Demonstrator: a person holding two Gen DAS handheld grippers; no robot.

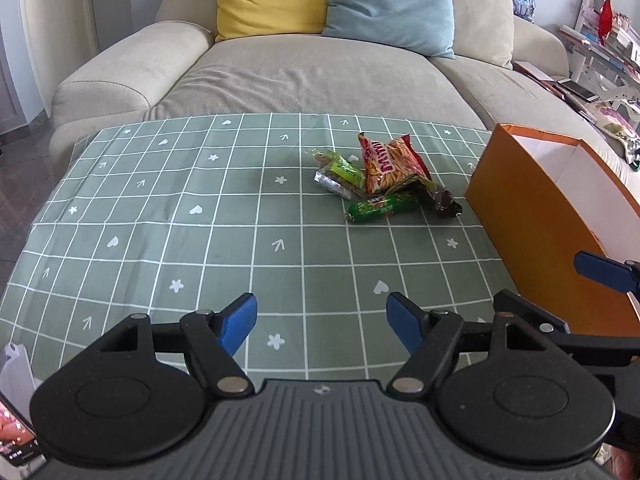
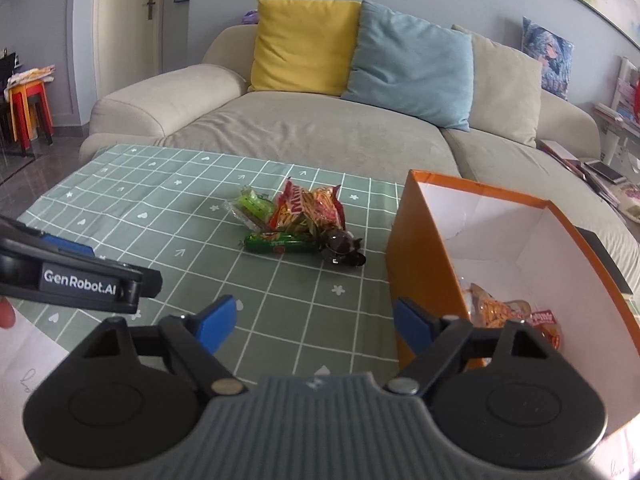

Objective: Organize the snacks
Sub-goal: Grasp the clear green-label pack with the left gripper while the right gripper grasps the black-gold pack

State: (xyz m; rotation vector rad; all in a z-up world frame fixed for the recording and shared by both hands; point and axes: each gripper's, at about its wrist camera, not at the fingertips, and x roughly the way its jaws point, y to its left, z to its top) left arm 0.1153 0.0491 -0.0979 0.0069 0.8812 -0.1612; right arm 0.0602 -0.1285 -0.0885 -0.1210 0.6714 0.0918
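A small pile of snacks lies on the green checked tablecloth (image 1: 160,240): a red snack bag (image 1: 390,164) (image 2: 310,210), a green tube packet (image 1: 382,208) (image 2: 280,243), a light green packet (image 1: 340,174) (image 2: 250,208) and a dark wrapped snack (image 1: 446,202) (image 2: 342,250). An orange box (image 1: 540,216) (image 2: 420,260) stands to their right, with a snack bag (image 2: 508,312) inside. My left gripper (image 1: 322,326) is open and empty, well short of the pile. My right gripper (image 2: 314,322) is open and empty beside the box's near left corner.
A beige sofa (image 1: 300,72) with yellow (image 2: 304,46) and blue cushions (image 2: 412,66) runs behind the table. The left gripper's body (image 2: 80,280) shows at the left of the right wrist view. Shelves with clutter (image 1: 600,64) stand at the far right.
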